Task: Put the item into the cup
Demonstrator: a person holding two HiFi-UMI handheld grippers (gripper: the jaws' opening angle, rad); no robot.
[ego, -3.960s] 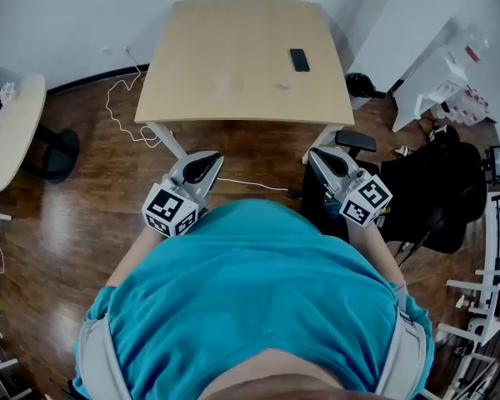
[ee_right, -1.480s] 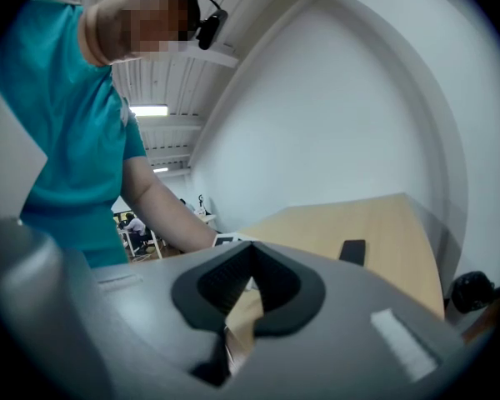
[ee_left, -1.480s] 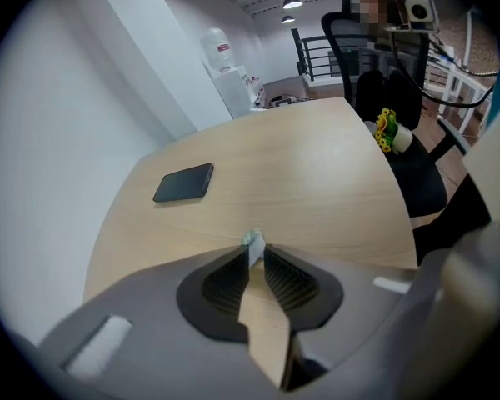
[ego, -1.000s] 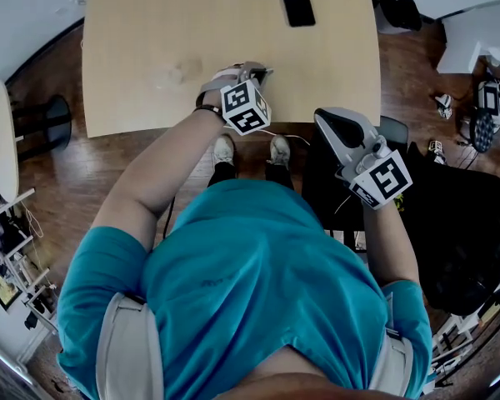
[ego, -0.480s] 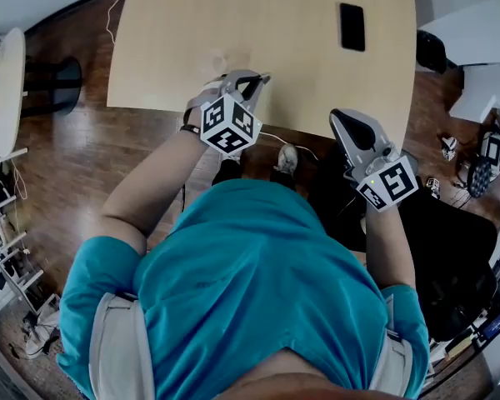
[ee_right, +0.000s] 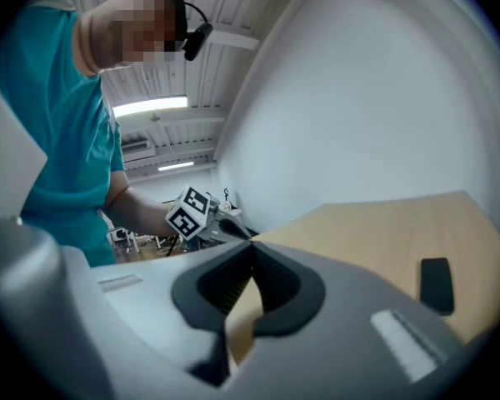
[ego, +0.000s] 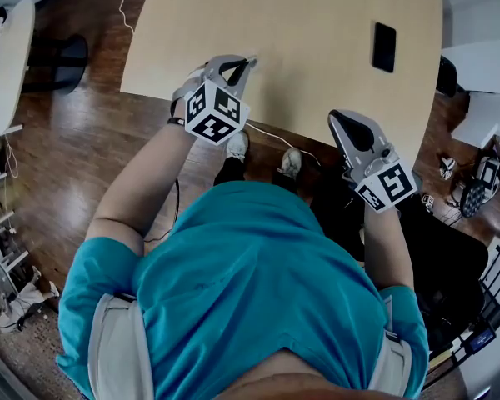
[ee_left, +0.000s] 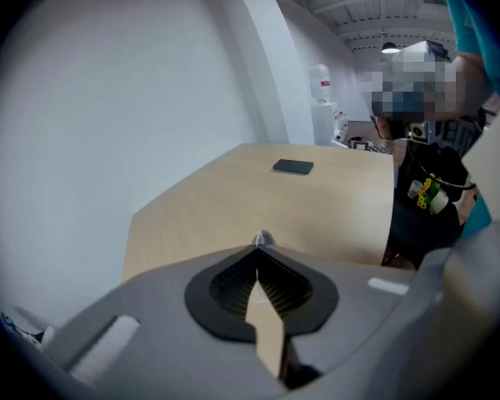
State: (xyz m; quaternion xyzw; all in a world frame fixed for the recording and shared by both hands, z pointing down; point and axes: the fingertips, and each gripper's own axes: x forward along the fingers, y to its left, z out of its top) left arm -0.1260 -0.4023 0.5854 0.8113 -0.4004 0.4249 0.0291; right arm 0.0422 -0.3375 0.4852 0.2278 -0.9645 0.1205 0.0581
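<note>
1. L gripper [ego: 248, 60] is over the near-left part of the light wooden table [ego: 317, 15], fingers fully closed. Small pale translucent item [ee_left: 262, 239] shows right at their tips, prob. pinched there. No cup visible in any view; may be hidden under the L gripper, can't tell.
2. R gripper [ee_right: 252, 247] closed, nothing btw fingers, held at the near edge of the table, right side.
3. Risk: grip looks tip-only, so the item could slip or flick out if the hand tilts or jolts. It is tiny and see-through, so hard to find again on table or floor.
4. Risk: cup not sighted, so a release w/o locating the rim means a miss. If the cup is light, a nudge from the L gripper could tip it.
5. Around: flat black phone [ego: 384, 47] far right on the table, well apart, not in the way. White cable [ego: 271, 135] on the floor by the near edge. Black chair [ego: 450, 257] at right beside the R arm. Round side table [ego: 8, 57] far left. Nothing blocks the table top.
</note>
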